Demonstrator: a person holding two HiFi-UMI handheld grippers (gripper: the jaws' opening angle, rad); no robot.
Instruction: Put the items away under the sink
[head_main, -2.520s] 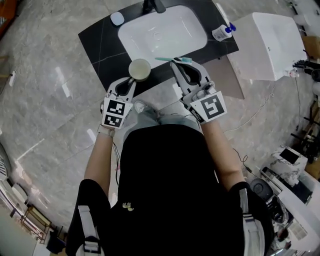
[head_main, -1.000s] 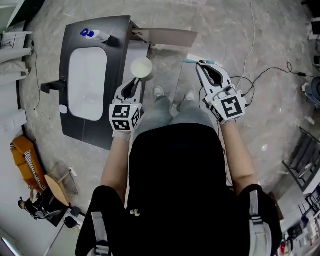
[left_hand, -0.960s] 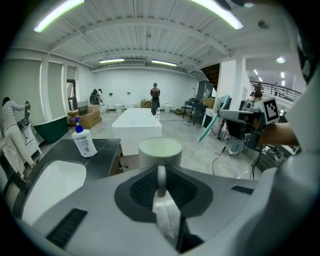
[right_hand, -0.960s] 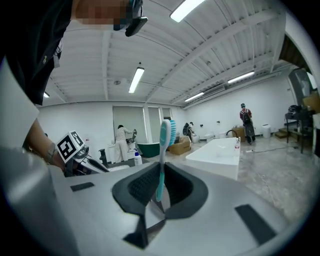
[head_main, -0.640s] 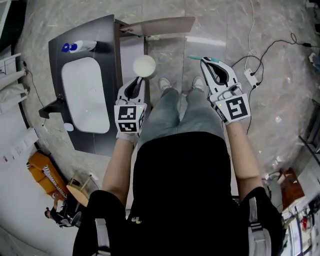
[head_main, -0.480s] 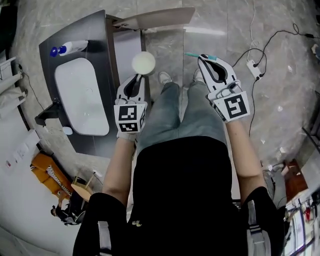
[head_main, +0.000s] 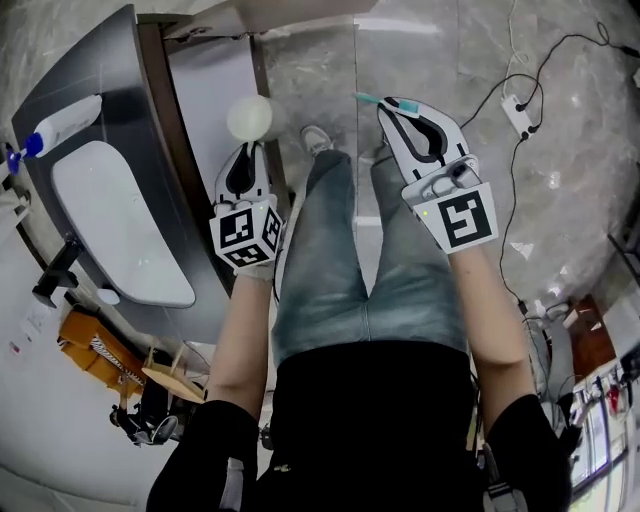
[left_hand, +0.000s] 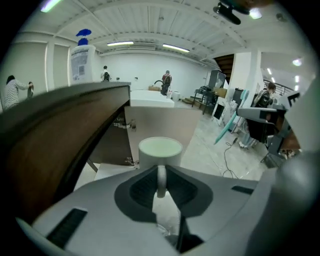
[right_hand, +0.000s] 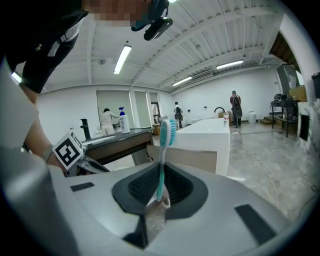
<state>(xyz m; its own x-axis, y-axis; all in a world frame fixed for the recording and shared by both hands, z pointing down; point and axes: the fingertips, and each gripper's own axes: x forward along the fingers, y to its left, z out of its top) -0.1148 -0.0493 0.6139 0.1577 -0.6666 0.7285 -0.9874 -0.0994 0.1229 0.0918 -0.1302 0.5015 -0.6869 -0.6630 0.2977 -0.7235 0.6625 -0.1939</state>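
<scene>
Glossy marbled floor, smooth white mug

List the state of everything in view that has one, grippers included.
White ceramic mug: upright, held by its handle.
Left gripper: shut on that handle.
Teal plastic toothbrush: held by its handle, bristle end sticking out.
Right gripper: shut on that handle.
Beige cabinet door under the sink: swung open.
White pump bottle: upright on the dark counter.

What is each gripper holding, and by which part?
The left gripper grips a pale round mug by its handle; the right gripper clamps a teal-and-white toothbrush by its handle, head up.
</scene>
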